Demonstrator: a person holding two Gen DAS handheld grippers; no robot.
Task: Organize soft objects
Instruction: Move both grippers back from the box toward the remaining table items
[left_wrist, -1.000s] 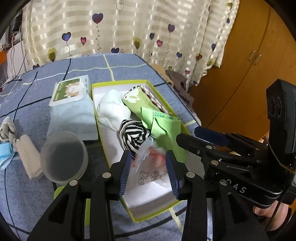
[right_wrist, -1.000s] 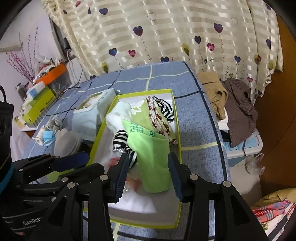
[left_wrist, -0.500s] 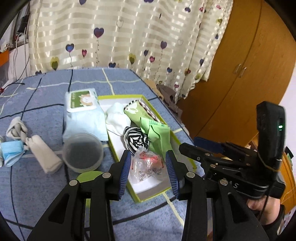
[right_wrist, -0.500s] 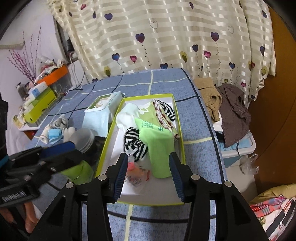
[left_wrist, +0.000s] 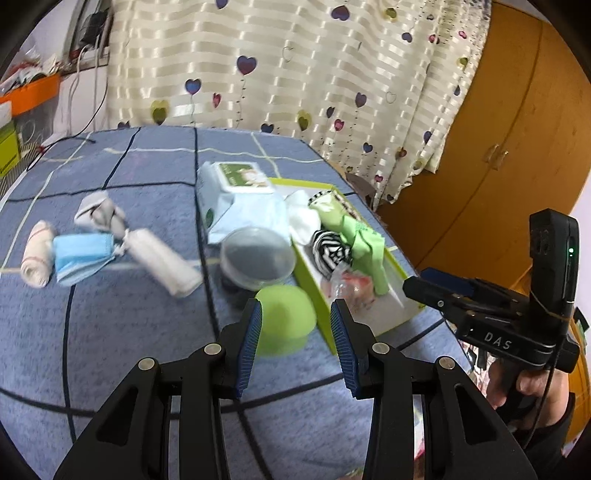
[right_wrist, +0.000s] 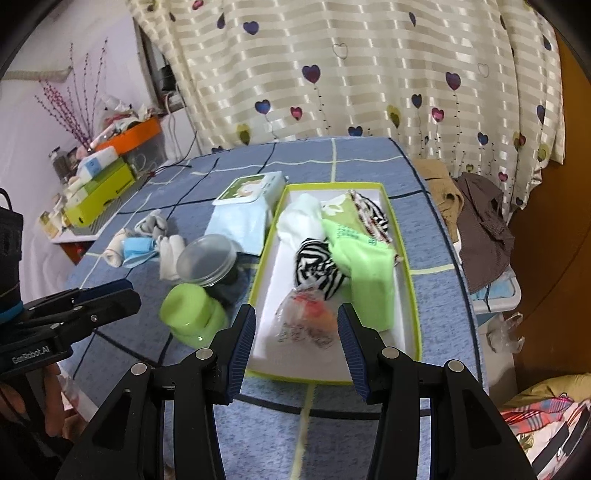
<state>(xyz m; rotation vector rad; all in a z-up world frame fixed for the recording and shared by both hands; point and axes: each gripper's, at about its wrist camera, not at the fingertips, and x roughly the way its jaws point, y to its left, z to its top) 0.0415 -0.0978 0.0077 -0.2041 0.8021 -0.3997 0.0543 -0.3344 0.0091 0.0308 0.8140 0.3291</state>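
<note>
A yellow-green box on the blue checked table holds a white sock, a green cloth, a striped sock and a clear plastic packet. My right gripper hangs open above the box's near end, holding nothing. My left gripper is open and empty above a green cup beside the box. To the left lie a rolled white sock, a blue face mask, a grey sock and a beige roll.
A wipes pack and a clear round tub stand left of the box. A heart-print curtain hangs behind, a wooden wardrobe at the right. Clothes are piled past the table's right edge; cluttered shelves stand far left.
Both grippers have drawn back from the box. The left one swung left, and the plastic packet that was between its fingers now lies in the box.
</note>
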